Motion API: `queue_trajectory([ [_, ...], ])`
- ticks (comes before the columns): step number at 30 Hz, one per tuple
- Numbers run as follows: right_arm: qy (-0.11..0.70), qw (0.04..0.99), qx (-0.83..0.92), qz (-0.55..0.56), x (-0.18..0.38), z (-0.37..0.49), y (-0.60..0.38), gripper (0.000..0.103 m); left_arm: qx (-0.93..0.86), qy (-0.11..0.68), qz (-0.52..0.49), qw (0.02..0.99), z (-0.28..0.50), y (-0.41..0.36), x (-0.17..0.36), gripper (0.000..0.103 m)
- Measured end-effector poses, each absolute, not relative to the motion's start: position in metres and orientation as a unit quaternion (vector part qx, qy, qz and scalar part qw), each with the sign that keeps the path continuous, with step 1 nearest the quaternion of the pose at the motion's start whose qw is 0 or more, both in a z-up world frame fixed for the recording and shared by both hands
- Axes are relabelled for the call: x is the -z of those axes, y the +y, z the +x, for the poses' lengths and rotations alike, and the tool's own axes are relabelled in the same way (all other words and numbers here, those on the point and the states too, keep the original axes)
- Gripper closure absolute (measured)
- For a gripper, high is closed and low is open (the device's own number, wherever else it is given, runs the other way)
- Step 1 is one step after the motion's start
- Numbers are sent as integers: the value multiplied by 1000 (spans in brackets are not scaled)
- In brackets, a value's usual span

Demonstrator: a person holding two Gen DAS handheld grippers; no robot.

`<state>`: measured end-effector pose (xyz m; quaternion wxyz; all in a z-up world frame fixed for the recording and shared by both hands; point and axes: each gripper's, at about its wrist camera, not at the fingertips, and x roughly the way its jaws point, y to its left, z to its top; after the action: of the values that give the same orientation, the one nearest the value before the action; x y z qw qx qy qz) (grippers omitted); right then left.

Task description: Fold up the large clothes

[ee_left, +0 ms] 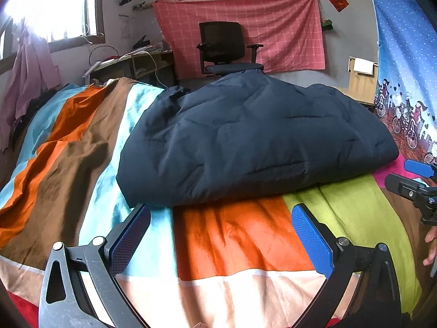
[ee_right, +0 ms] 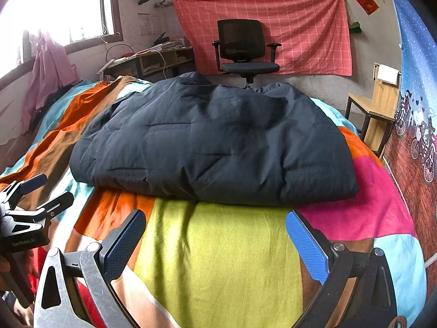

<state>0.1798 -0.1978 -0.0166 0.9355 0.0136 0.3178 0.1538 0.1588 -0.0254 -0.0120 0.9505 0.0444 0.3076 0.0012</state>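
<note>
A dark navy quilted jacket (ee_left: 254, 142) lies folded into a thick bundle on the bed, also seen in the right wrist view (ee_right: 215, 142). My left gripper (ee_left: 221, 216) is open and empty, just short of the jacket's near edge over the striped bedspread. My right gripper (ee_right: 215, 221) is open and empty, just in front of the jacket's near edge. The right gripper shows at the right edge of the left wrist view (ee_left: 418, 177). The left gripper shows at the left edge of the right wrist view (ee_right: 41, 194).
A colourful patchwork bedspread (ee_left: 232, 235) covers the bed. A black office chair (ee_right: 245, 52) stands beyond the bed before a red checked cloth (ee_right: 300, 32). A cluttered desk (ee_right: 153, 60) is at back left, a wooden chair (ee_right: 379, 109) at right.
</note>
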Motion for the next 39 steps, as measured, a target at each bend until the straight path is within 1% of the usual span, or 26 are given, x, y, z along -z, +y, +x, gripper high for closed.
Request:
queue_trajectory([
  [39, 311, 938, -151, 20, 13, 178, -193, 0, 2, 304, 47, 951, 157, -27, 11, 2],
])
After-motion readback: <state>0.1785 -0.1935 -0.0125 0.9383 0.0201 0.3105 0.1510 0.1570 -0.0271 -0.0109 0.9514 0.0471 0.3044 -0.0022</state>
